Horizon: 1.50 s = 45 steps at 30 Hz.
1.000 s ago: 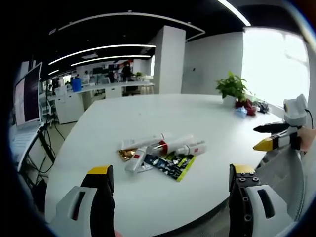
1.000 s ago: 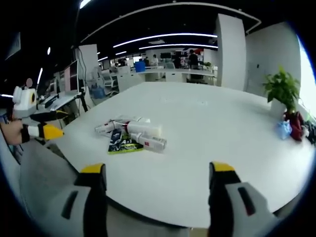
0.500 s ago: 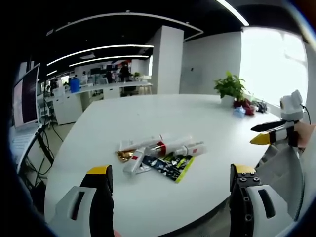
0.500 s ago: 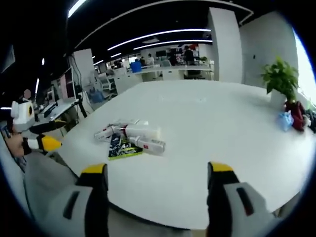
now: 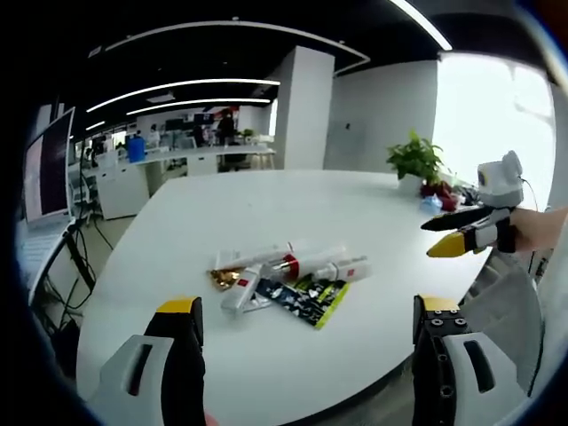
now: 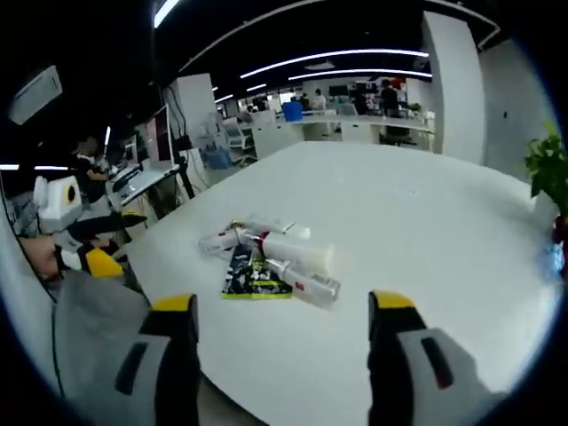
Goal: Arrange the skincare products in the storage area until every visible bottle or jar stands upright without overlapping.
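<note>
Near the table's (image 5: 382,222) front edge the skincare tubes (image 5: 293,266) lie flat, overlapping a sachet (image 5: 311,298). Your right tongs (image 6: 282,311) have swung closer toward them; both tongs, left tongs (image 5: 306,315) too, gape wide, holding nothing.

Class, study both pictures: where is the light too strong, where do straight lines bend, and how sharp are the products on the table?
Left gripper view: the bright window is blown out to white, and the ceiling light strips curve with the fisheye. Right gripper view: the light strips bow too, the round white table has soft glare, and the lying white tubes look slightly soft, their labels unreadable.
</note>
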{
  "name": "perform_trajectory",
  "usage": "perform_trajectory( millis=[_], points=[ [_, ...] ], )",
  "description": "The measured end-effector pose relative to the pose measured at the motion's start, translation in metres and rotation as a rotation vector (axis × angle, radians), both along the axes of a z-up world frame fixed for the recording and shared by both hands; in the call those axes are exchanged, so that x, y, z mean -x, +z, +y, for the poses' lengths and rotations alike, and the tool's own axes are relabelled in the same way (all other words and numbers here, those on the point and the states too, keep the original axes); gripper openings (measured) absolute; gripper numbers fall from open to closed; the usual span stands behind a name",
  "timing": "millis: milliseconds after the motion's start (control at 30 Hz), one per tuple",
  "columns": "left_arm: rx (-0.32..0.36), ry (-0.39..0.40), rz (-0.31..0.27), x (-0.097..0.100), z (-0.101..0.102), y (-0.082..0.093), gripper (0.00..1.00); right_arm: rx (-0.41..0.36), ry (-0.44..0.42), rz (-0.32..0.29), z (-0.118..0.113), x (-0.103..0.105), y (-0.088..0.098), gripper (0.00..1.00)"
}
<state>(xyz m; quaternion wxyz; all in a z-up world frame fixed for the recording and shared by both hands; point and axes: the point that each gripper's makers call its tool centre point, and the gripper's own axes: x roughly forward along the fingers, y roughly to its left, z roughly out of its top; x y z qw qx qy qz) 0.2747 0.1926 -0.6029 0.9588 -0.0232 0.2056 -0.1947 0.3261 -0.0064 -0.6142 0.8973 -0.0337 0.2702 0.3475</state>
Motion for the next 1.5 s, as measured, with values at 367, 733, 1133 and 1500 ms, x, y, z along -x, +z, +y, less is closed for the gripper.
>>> perform_trajectory(
  millis=[367, 733, 1133, 1500],
  points=[
    [0.001, 0.003, 0.019, 0.001, 0.002, -0.004, 0.95, 0.105, 0.209, -0.009, 0.025, -0.029, -0.009, 0.77],
    [0.014, 0.001, 0.026, 0.001, 0.002, -0.006, 0.95, 0.172, 0.356, -0.048, 0.059, -0.068, -0.008, 0.76],
    [0.037, 0.001, 0.036, 0.002, 0.002, -0.006, 0.95, 0.247, 0.453, -0.124, 0.094, -0.103, -0.020, 0.68],
    [0.045, 0.002, 0.049, 0.002, 0.002, -0.007, 0.95, 0.349, 0.601, -0.102, 0.120, -0.112, -0.051, 0.55]
  ],
)
